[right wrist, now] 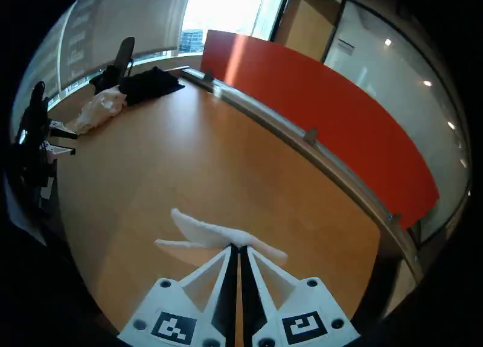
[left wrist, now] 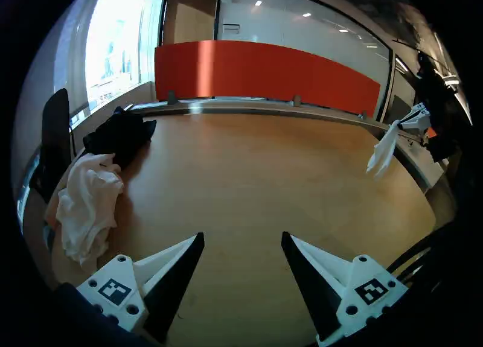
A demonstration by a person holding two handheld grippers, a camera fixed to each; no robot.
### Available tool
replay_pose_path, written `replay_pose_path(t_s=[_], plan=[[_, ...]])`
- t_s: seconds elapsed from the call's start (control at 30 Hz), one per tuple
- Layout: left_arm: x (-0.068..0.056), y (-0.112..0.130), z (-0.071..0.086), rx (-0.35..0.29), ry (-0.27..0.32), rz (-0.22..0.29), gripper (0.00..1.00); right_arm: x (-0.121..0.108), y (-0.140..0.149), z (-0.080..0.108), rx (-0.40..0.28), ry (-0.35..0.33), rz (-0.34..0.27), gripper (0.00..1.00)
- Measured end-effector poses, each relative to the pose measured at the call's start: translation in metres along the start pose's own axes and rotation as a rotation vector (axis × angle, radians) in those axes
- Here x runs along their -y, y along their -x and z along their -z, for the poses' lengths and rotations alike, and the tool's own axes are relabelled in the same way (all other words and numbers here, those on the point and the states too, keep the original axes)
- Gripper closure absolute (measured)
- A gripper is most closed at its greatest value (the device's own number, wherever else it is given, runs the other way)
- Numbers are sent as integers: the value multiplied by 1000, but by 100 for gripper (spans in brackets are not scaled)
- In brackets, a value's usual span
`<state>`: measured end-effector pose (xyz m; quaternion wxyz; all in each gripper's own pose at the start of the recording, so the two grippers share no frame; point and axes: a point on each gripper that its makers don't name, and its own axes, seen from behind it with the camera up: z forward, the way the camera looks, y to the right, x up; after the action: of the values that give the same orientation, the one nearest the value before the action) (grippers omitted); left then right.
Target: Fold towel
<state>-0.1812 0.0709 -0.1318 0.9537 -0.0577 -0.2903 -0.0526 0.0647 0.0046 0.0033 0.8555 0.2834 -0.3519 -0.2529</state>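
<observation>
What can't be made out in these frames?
The towel: its shape and folds; right gripper view, bunched, pinched part hidden by the right gripper.
The white pile: one piece or several; left gripper view, crumpled.
The black cloth: what it is; left gripper view, too dark.

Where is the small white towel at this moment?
The small white towel is pinched in the shut right gripper over the wooden table; in the left gripper view it hangs at far right.
</observation>
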Motion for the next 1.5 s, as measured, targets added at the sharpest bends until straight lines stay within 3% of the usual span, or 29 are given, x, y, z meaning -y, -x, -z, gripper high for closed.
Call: replay_pose_path(t_s=[0.43, 0.77, 1.1, 1.5], plan=[[-6, -1, -1, 14, -16, 3, 5, -75, 56, 23, 75, 59, -33, 97], [-12, 1, -2, 22, -29, 9, 5, -116, 94, 32, 135, 97, -66, 97], [-20, -3, -2, 27, -34, -1, 5, -136, 115, 31, 164, 108, -92, 97], [-30, -4, -4, 29, -32, -9, 5, -135, 136, 31, 181, 103, -107, 97]])
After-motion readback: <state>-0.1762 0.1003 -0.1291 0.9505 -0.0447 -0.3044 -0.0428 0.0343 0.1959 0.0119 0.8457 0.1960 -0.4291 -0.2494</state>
